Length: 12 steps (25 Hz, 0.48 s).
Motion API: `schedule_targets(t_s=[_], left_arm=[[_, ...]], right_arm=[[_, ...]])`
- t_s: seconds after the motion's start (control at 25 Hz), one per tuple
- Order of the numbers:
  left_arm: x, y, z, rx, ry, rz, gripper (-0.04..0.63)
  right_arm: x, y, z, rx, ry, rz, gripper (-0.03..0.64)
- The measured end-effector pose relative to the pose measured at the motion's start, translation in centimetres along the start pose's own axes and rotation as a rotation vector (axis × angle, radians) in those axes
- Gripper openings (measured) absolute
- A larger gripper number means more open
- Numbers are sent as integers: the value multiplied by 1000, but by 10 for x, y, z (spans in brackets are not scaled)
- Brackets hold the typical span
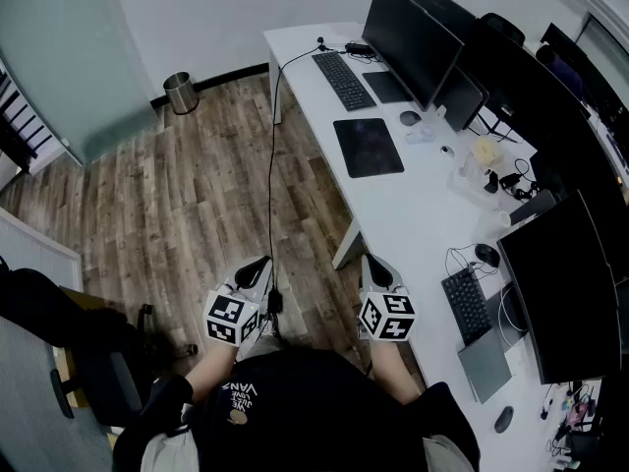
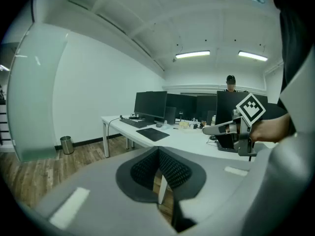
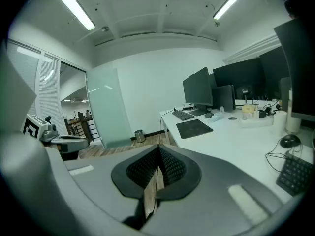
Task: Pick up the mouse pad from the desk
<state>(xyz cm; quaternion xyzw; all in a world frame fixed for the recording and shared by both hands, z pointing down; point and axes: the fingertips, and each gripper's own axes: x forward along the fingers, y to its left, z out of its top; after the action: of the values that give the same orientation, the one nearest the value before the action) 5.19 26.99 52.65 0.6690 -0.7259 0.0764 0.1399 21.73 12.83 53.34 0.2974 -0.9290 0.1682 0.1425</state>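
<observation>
The left tool (image 1: 261, 264) and right tool (image 1: 371, 262) are clenched, empty (both close to the person). The pad (image 1: 369, 147) lies flat on the bench (image 1: 418, 214), well ahead of them.

The white desk (image 1: 413, 214) lies bare on the near side of the mouse pad (image 1: 369, 147), so I can come in there. A keyboard (image 1: 343, 80) lies beyond the pad, a mouse (image 1: 410, 118) and monitors (image 1: 408, 32) crowd its right, and a black cable (image 1: 272, 165) hangs off the desk's left edge
</observation>
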Motion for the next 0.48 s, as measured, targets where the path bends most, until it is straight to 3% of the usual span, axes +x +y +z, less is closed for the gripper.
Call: schedule_targets(t_s=[0.24, 0.4, 0.44, 0.48], left_arm=[[11, 17, 10, 1, -13, -18, 2], [18, 35, 18, -1, -32, -71, 3], [21, 41, 21, -4, -35, -84, 8], [23, 48, 23, -14, -37, -91, 40]], right_arm=[[13, 4, 8, 3, -12, -24, 5], [29, 10, 23, 76, -90, -43, 5], [35, 11, 26, 100, -98, -52, 27], [41, 12, 29, 122, -98, -60, 128]])
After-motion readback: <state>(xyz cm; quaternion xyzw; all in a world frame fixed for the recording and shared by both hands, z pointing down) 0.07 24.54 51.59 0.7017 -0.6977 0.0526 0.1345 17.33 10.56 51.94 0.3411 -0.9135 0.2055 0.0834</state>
